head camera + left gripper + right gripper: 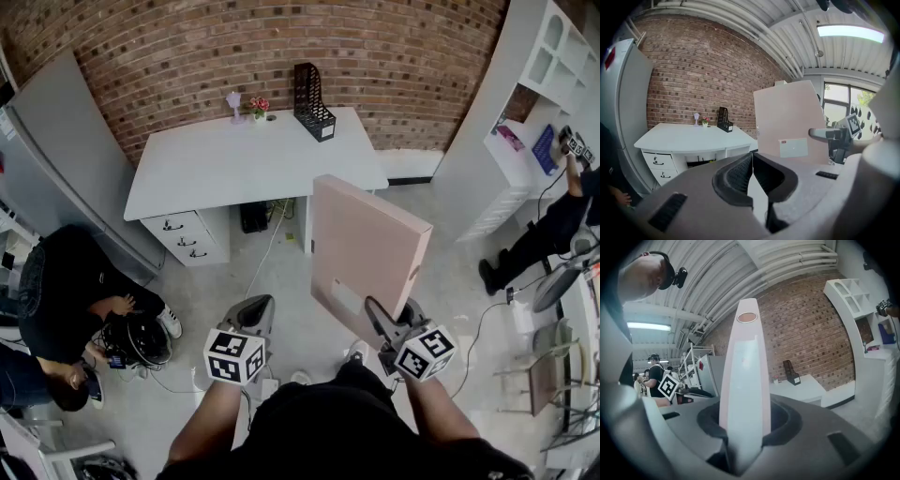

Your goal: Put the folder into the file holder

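A thick pale pink folder (366,248) stands on end in the air, in front of the white desk (216,169), with my right gripper (394,330) shut on its lower edge. In the right gripper view its spine (744,394) rises straight up between the jaws. My left gripper (255,317) hangs to the left of the folder, shut and holding nothing; its view shows the folder's face (790,119) with a white label. The black mesh file holder (313,101) stands upright at the desk's far right corner, near the brick wall.
A small vase with flowers (259,106) sits on the desk's back edge, left of the holder. A drawer unit (186,239) stands under the desk. A person crouches at the left (70,291). White shelves (525,122) line the right wall, with another person beside them.
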{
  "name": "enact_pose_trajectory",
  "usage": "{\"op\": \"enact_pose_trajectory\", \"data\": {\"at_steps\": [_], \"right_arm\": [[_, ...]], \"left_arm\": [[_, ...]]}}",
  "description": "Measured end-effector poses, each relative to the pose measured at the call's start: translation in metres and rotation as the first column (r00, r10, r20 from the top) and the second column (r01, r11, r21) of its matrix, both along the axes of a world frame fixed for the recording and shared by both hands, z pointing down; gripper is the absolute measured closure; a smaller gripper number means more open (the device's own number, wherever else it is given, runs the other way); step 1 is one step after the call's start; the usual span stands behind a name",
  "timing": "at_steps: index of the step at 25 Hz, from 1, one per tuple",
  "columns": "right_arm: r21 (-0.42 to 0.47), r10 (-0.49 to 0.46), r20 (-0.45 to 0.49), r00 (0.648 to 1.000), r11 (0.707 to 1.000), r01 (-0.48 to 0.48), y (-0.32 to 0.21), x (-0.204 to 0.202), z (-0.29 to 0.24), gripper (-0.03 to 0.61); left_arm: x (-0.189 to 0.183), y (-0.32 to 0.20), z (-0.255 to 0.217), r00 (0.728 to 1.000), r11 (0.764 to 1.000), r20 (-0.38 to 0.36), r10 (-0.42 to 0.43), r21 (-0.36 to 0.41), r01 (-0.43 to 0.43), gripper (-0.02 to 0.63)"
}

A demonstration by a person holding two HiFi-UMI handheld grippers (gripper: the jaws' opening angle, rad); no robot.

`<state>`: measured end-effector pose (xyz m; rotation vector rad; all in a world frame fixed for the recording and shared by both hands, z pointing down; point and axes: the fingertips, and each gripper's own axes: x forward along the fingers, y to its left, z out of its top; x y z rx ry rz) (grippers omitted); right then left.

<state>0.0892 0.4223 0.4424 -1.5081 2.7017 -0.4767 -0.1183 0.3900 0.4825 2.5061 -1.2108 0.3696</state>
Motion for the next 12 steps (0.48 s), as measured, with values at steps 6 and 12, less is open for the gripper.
{"op": "enact_pose_trajectory", "data": {"at_steps": [6,12], "right_arm": [[-0.006,-0.006,-0.017,1.000,1.000,0.006,0.0022,-0.0011,0.0002,0.425],[0.011,-0.014,-0.012,1.000,1.000,0.014,0.0059,-0.0066,-0.0023,0.418]], "left_arm": [[0.0022,0.0049,-0.0026,1.000,1.000,-0.004,0.014,0.004,-0.014,0.607],[-0.0017,0.0079,0.0020,1.000,1.000,0.004,0.020,-0.013,-0.020,0.607]]}}
